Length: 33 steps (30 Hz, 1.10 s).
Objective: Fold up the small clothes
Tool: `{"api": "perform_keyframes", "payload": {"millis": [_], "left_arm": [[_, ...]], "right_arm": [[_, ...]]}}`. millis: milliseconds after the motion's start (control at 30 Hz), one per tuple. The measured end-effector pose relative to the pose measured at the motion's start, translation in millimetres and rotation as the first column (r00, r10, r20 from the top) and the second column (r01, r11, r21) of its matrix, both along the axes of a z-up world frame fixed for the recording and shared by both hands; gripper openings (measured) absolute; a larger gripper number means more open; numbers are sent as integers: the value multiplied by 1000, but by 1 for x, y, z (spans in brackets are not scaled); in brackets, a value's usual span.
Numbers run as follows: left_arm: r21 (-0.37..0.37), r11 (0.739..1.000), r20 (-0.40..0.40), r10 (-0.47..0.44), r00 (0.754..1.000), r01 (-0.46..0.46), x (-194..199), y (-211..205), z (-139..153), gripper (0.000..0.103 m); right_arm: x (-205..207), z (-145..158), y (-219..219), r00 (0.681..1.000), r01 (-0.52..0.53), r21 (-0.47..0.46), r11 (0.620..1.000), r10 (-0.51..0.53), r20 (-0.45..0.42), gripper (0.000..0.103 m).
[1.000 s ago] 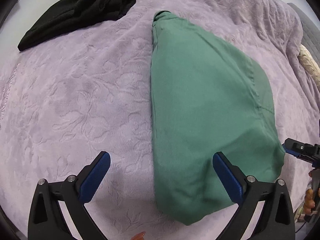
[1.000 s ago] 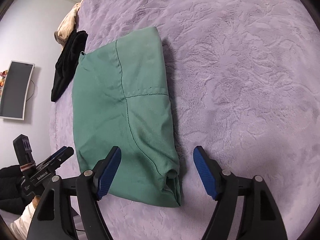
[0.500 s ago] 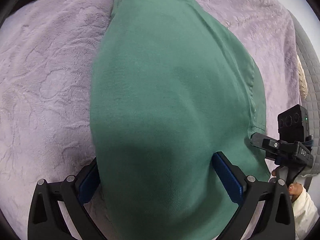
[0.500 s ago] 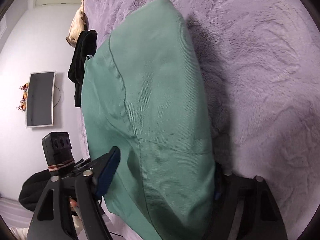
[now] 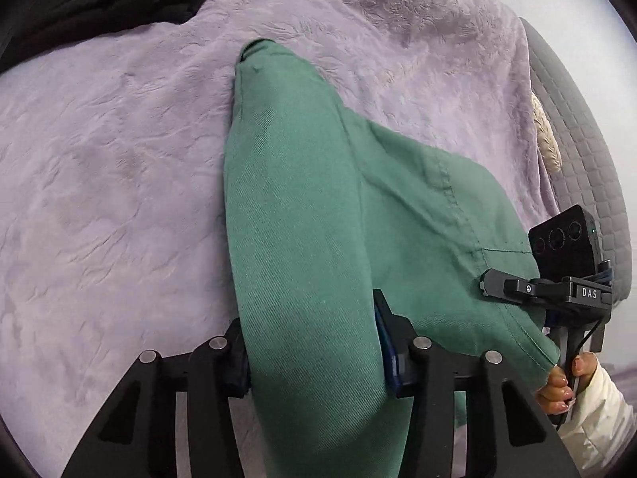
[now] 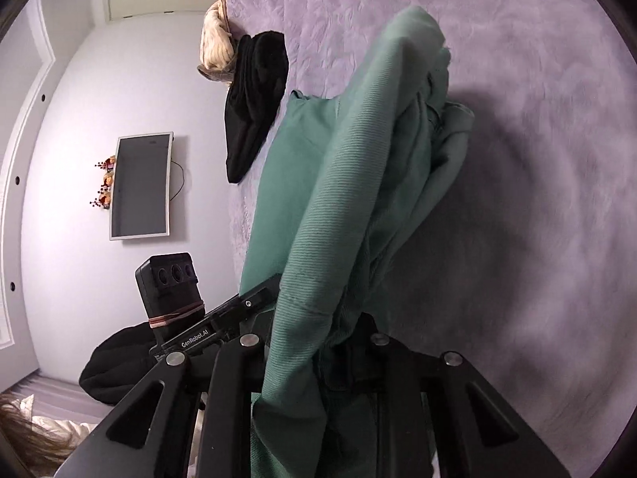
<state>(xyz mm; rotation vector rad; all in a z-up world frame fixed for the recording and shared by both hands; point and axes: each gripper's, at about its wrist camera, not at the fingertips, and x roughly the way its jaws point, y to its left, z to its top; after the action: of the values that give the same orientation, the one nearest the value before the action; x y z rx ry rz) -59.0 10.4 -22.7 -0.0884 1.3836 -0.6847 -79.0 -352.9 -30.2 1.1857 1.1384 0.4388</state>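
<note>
On purple blanket (image 5: 119, 159): both grippers, wide open 1 s ago, have just been closing; left gripper (image 5: 310, 342) and right gripper (image 6: 318, 342) now pinch green garment's (image 5: 302, 207) near edge, lifted.

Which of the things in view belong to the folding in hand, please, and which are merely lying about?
In the job:
- green garment
- left gripper, shut on it
- right gripper, shut on it
- purple blanket under it

Lying about:
- black garment
- cream knit
- wall screen
</note>
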Motion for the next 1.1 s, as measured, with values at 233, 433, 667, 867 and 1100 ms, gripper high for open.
{"api": "perform_keyframes", "payload": {"millis": [233, 433, 667, 867, 1100], "left_arm": [[236, 972, 36, -6, 999, -3, -53, 66, -25, 49], [292, 955, 109, 20, 994, -51, -71, 83, -14, 58], [353, 936, 151, -43, 988, -13, -69, 61, 2, 103], [372, 928, 184, -101, 978, 26, -79, 51, 11, 103], [370, 929, 167, -78, 983, 11, -87, 49, 18, 103]], "right_arm": [[-43, -33, 63, 960, -132, -475, 870, -7, -280, 51], [-76, 11, 63, 931, -1, -645, 764, -235, -279, 69], [-94, 42, 84, 928, 54, -677, 734, -288, -237, 81], [-93, 56, 93, 926, 19, -736, 677, -289, -243, 85], [-97, 65, 104, 924, 0, -778, 628, -297, -239, 85]]}}
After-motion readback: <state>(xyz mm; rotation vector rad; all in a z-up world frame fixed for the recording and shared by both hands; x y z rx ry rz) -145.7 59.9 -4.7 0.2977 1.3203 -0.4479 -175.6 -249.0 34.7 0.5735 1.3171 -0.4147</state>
